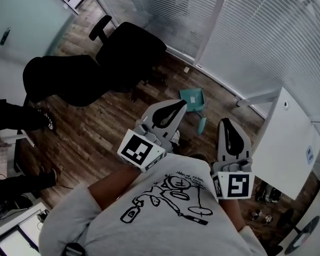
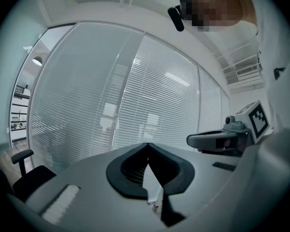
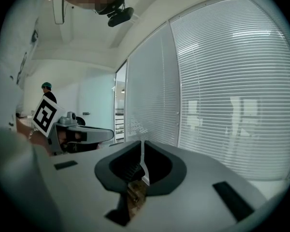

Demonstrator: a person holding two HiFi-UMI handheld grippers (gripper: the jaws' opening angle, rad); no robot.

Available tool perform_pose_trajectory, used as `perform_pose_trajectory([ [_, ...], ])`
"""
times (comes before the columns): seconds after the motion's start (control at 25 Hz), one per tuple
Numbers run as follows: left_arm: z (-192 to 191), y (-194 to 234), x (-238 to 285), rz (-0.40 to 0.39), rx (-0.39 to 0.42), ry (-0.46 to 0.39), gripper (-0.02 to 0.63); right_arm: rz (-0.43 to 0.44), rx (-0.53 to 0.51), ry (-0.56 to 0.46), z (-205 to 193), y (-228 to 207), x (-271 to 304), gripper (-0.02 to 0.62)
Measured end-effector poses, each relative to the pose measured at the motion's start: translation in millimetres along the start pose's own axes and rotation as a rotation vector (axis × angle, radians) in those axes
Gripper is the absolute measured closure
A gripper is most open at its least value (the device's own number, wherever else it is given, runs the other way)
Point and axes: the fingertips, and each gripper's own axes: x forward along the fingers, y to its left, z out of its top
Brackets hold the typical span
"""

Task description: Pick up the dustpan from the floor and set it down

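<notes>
Dustpan (image 1: 193, 99) on wood floor (image 1: 96, 137) | 1 o'clock of L gripper (image 1: 177, 105), 11 o'clock of R gripper (image 1: 228, 126) | both jaws closed tight, nothing held, neither touching pan

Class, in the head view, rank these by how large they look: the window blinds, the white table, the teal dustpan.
1. window blinds
2. white table
3. teal dustpan
The table stands nearer the camera than the dustpan, which exaggerates that gap.

Wood floor (image 1: 90, 137), 1 blk ofc chair (image 1: 129, 51), glass walls (image 1: 154, 9) w/ blinds (image 1: 266, 36), white cabinet (image 1: 285, 143).
</notes>
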Motion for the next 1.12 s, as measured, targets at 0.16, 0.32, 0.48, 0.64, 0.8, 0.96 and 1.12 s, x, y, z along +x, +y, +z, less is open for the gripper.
perform_pose_trajectory([
  [0.16, -1, 2, 5, 0.008, -0.008, 0.0, 0.604, 0.007, -0.002, 0.005, -2, -6, 5, 0.577],
  [0.32, -2, -4, 14, 0.014, -0.009, 0.002, 0.604, 0.006, -0.001, -0.005, -2, -18, 5, 0.577],
  [0.48, -4, -17, 25, 0.027, -0.006, 0.005, 0.604, 0.027, 0.003, -0.009, -7, -30, -1, 0.577],
  [0.64, 3, -33, 39, 0.046, -0.018, -0.009, 0.604, 0.034, -0.003, -0.02, -3, -49, -13, 0.577],
  [0.8, 2, -54, 57, 0.037, -0.004, -0.006, 0.604, 0.022, 0.008, -0.027, -5, -74, -25, 0.577],
  [0.96, -7, -66, 64, 0.048, -0.004, 0.013, 0.604, 0.03, 0.017, -0.014, -17, -89, -34, 0.578],
  [1.12, -17, -68, 68, 0.062, -0.005, 0.032, 0.604, 0.071, 0.066, 0.031, -37, -92, -31, 0.577],
])
